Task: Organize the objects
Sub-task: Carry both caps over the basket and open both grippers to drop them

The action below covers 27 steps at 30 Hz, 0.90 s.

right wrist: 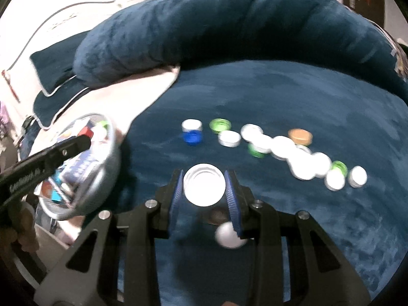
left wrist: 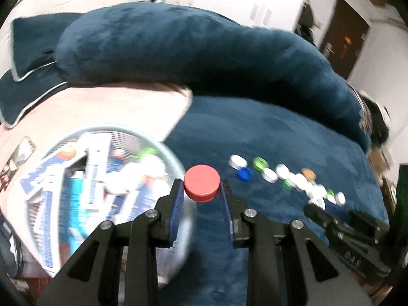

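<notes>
Between the jaws of the left gripper (left wrist: pixel 202 187) sits a red cap (left wrist: pixel 202 183), pinched on both sides above the blue blanket (left wrist: pixel 280 132). Just left of it lies a round clear bowl (left wrist: pixel 178 163), blurred, with caps and printed packets inside. The right gripper (right wrist: pixel 204 188) pinches a white cap (right wrist: pixel 204 188), open side up. Beyond it a loose row of caps (right wrist: pixel 280 145), white, green, blue and orange, lies on the blanket. A long blue pillow (right wrist: pixel 229 23) curves behind them.
</notes>
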{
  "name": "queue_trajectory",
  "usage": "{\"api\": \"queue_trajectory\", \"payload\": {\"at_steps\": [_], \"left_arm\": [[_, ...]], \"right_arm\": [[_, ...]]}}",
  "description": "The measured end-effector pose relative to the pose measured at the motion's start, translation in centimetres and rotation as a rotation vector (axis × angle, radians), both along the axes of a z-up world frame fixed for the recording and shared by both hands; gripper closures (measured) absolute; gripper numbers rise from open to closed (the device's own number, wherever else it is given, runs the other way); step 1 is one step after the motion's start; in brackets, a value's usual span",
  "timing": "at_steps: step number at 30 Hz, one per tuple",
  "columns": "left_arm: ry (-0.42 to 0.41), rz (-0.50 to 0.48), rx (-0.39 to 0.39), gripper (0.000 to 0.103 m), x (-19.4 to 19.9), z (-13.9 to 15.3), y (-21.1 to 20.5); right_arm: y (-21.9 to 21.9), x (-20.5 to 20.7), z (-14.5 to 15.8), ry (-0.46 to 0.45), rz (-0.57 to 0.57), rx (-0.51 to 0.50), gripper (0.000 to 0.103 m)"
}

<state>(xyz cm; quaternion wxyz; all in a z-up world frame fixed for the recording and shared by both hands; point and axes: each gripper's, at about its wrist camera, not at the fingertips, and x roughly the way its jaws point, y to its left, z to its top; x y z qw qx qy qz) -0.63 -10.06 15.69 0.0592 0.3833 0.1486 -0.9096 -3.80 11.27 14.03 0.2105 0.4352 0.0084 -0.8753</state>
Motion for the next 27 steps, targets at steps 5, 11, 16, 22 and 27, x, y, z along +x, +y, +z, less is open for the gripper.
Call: {"api": "queue_trajectory", "payload": {"at_steps": [5,11,16,22,27], "left_arm": [[0.015,0.133,0.02,0.074,1.6,0.8,-5.7],[-0.002,0.208,0.034,0.074,1.8,0.6,-9.7],[-0.011,0.224,0.045,0.074,1.7,-0.1,-11.0],[-0.019,0.266,0.005,0.005,2.6,-0.2,-11.1],[-0.025,0.256,-0.015,0.001,2.7,-0.1,-10.6]], "right_arm": [[-5.1,0.4,1.0,0.006,0.086,-0.036,0.069],[-11.2,0.2,2.5,-0.016,0.179,-0.119,0.069],[-14.3,-0.4,3.3,-0.058,0.227,-0.209,0.068],[-14.5,-0.5,3.6,-0.069,0.224,-0.27,0.01],[-13.1,-0.7,3.0,-0.069,0.177,-0.21,0.0]]}}
